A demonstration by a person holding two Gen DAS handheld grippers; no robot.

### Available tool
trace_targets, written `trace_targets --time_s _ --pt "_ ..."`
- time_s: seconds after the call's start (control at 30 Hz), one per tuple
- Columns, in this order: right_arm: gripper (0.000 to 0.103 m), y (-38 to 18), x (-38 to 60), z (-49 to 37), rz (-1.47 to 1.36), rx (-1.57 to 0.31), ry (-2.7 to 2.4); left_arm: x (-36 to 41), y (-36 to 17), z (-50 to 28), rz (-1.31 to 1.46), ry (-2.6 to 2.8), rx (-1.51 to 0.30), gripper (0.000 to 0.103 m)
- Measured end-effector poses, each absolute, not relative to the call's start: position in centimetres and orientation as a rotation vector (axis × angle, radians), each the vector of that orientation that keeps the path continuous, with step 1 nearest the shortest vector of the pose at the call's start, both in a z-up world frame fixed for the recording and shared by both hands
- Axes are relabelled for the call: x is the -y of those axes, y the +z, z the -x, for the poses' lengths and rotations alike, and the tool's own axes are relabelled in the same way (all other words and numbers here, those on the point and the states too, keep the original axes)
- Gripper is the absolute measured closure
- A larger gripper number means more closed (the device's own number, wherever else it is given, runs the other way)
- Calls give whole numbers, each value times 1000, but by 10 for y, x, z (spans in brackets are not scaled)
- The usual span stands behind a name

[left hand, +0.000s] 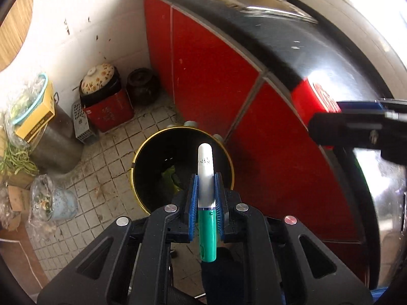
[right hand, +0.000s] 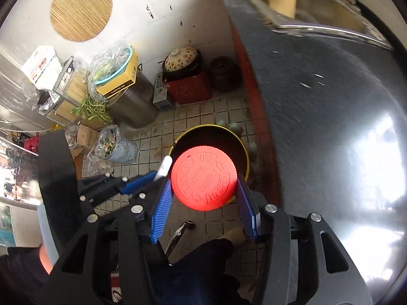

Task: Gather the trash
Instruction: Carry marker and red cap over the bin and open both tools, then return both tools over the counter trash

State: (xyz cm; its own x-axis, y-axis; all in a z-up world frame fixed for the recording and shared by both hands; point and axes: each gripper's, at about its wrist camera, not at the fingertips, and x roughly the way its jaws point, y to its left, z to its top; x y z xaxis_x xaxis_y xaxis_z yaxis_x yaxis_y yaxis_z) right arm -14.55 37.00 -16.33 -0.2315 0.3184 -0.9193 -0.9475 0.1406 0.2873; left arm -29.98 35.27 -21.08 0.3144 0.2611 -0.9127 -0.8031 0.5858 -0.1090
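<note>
two pieces of trash are held above the black bin [left hand: 142, 162], the yellow-rimmed bucket standing on the tiled floor [left hand: 106, 152] by the red cabinet [left hand: 208, 71], and everything here is placed against that bin. far to the bin's left, against the wall, sit a steel pot [right hand: 132, 106] with a yellow box [right hand: 119, 81] on it, a bag of vegetable scraps [right hand: 114, 147], and a floral-lidded pot [left hand: 98, 78] on a red box. just left of the bin's middle, the left gripper [left hand: 205, 190] has its jaws closed narrow on a white and green marker [left hand: 206, 198], whose white tip points over the bin's mouth. directly over the opening, the right gripper [right hand: 203, 185] has its jaws spread wide and pressed on either edge of a round red cap [right hand: 203, 178], embossed with push-down-and-turn lettering. to the bin's right runs the dark countertop [right hand: 330, 101] with a sink [right hand: 318, 7] at its far end. something green already lies inside the bin. by the look of it both pickups are done and the carry is finished; what is left is to let each piece drop in, and whether more trash waits elsewhere cannot be told
</note>
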Motion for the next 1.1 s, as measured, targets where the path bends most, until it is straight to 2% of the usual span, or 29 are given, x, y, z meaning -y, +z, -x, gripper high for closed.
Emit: trace_targets --time_s 0.3,0.33,0.4,0.43,0.47,0.57,0.63,0.7,0.87,1.1 --pt "53 -183 -421 153 763 -1274 1398 -388 -227 313 679 783 -998 91" --pt "51 -185 -426 155 770 -1276 1399 -390 -228 313 676 787 -1004 90" --pt "41 -185 -429 157 771 -1272 1401 -394 -230 314 671 786 -1014 90" --pt "40 -183 -429 157 762 -1266 1405 -395 -231 314 668 787 -1019 89" --pt "38 -179 -425 155 751 -1261 1407 -396 -231 314 666 790 -1023 84" --pt "33 -169 -416 149 725 -1258 1400 -393 -227 314 647 798 -1016 44" --pt "27 -153 -400 140 682 -1244 1397 -389 -217 311 625 796 -1000 38" --pt "19 -136 -379 129 637 -1222 1381 -384 -207 305 605 792 -1001 25" --pt "13 -82 -286 79 520 -1124 1244 -349 -161 263 499 716 -969 11" --pt "11 -34 -107 5 360 -1020 873 -238 -104 134 250 358 -930 11"
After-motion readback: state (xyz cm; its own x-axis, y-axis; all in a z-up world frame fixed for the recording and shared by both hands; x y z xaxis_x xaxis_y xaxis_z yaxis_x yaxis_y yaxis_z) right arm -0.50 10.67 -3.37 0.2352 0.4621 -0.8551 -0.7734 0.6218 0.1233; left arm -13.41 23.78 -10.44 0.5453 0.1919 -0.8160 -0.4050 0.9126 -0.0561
